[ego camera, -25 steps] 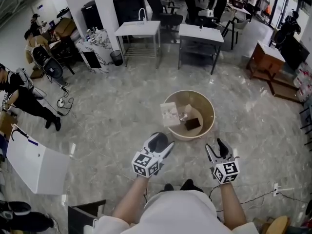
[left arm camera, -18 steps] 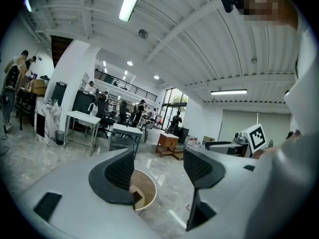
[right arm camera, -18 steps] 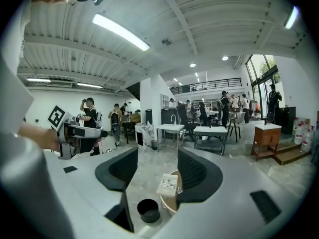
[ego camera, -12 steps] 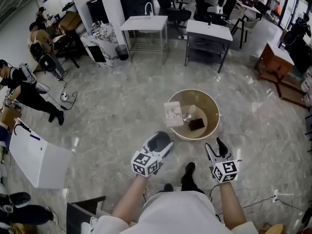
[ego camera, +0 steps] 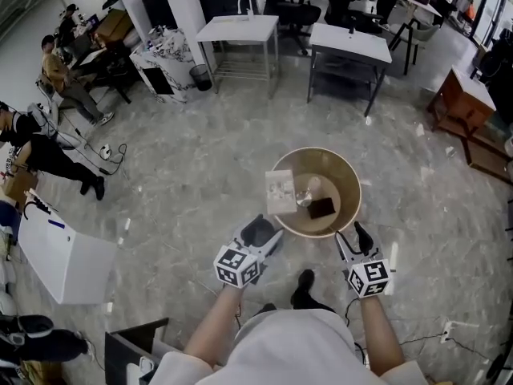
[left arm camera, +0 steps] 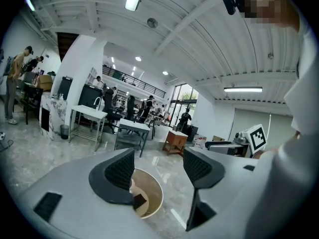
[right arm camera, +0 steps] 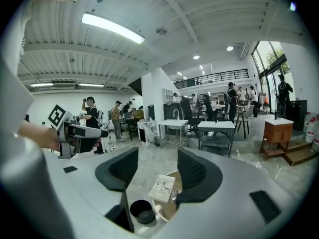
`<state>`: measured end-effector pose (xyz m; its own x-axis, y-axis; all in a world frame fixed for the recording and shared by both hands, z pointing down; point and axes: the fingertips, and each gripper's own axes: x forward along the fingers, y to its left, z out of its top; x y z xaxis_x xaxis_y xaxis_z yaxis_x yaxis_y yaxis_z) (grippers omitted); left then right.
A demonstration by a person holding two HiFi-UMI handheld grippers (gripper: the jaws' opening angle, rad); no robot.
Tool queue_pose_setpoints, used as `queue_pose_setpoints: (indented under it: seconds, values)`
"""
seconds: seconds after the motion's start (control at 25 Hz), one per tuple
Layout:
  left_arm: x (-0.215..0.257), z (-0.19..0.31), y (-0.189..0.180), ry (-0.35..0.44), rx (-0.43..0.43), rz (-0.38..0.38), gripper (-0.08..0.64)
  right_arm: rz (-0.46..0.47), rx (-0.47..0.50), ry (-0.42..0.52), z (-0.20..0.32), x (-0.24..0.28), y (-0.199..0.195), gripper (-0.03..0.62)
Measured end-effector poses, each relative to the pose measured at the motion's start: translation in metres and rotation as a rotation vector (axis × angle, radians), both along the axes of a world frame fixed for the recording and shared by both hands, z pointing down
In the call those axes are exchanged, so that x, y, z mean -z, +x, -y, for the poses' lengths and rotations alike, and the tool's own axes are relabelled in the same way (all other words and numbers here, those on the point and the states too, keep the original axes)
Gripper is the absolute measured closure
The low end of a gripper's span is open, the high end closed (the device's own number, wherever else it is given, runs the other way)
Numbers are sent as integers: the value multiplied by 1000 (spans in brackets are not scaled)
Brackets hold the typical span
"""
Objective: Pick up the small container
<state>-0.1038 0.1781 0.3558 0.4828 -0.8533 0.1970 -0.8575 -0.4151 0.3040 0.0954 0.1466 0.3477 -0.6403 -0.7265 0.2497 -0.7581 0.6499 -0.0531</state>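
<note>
A round tan bin (ego camera: 349, 175) stands on the marble floor. Inside it are a white printed box (ego camera: 280, 192), a clear item (ego camera: 309, 189) and a small dark square container (ego camera: 321, 208). In the right gripper view a small black round cup (right arm camera: 143, 210) sits on the floor by the near left side of the bin (right arm camera: 167, 209). My left gripper (ego camera: 260, 233) hovers at the bin's near left rim, open and empty (left arm camera: 159, 168). To the right, at the near right rim, my right gripper (ego camera: 353, 239) is also open with nothing between its jaws (right arm camera: 152, 171).
Two white desks (ego camera: 238, 30) (ego camera: 350, 42) stand beyond the bin, with a wooden cabinet (ego camera: 461, 95) at the right. People sit at the far left (ego camera: 48, 155). A white box (ego camera: 60, 251) lies at the left. My shoe (ego camera: 303, 281) is just behind the grippers.
I have stepped forward. Both grippers have moved toward the bin, whose near rim now lies level with their tips. Both pairs of jaws stay as they were.
</note>
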Motion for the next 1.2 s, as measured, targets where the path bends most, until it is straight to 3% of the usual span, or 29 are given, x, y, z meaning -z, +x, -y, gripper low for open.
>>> queue_pose_setpoints:
  seconds: [0.64, 1.2]
  values:
    - [-23, 116, 78, -60, 13, 44, 252, 29, 59, -64, 121, -37, 59, 337]
    - [-40, 201, 63, -95, -41, 45, 252, 2, 11, -113, 191, -57, 46, 337]
